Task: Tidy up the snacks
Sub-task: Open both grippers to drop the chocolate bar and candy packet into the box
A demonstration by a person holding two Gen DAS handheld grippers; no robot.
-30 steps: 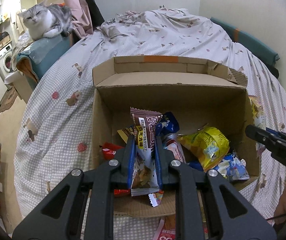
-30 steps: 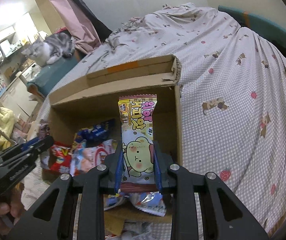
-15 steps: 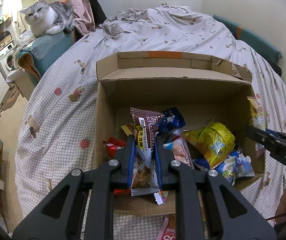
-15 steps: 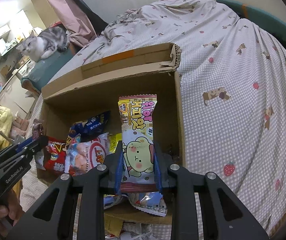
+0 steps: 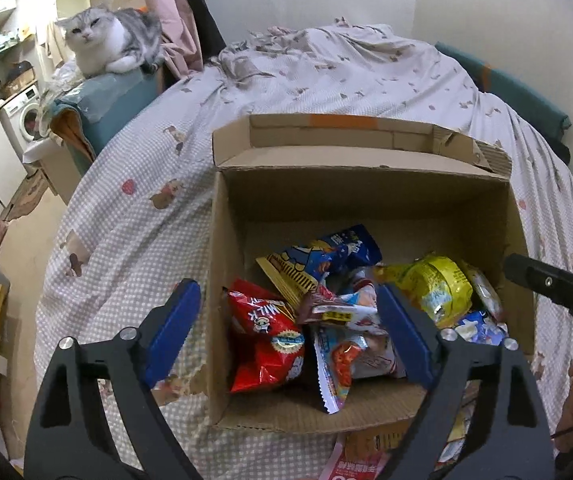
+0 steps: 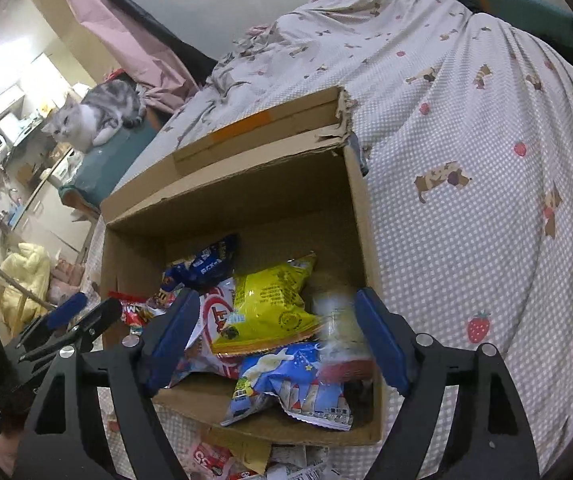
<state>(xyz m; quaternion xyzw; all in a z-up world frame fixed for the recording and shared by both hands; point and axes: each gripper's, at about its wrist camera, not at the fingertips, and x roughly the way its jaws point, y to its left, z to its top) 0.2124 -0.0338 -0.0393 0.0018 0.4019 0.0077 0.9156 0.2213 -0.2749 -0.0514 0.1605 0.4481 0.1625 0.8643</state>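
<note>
Both packets have dropped from our opening left fingers (image 5: 402,334) and right fingers (image 6: 378,340) into the cardboard box (image 5: 366,196), so next we fetch more snacks.

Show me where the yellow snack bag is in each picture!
Left wrist view: the yellow snack bag lies at the right side of the cardboard box, by its right wall.
Right wrist view: the yellow snack bag lies in the middle of the box, on top of the other packets.
Shared landmark: the grey and white cat sits at upper left in both views.
</note>
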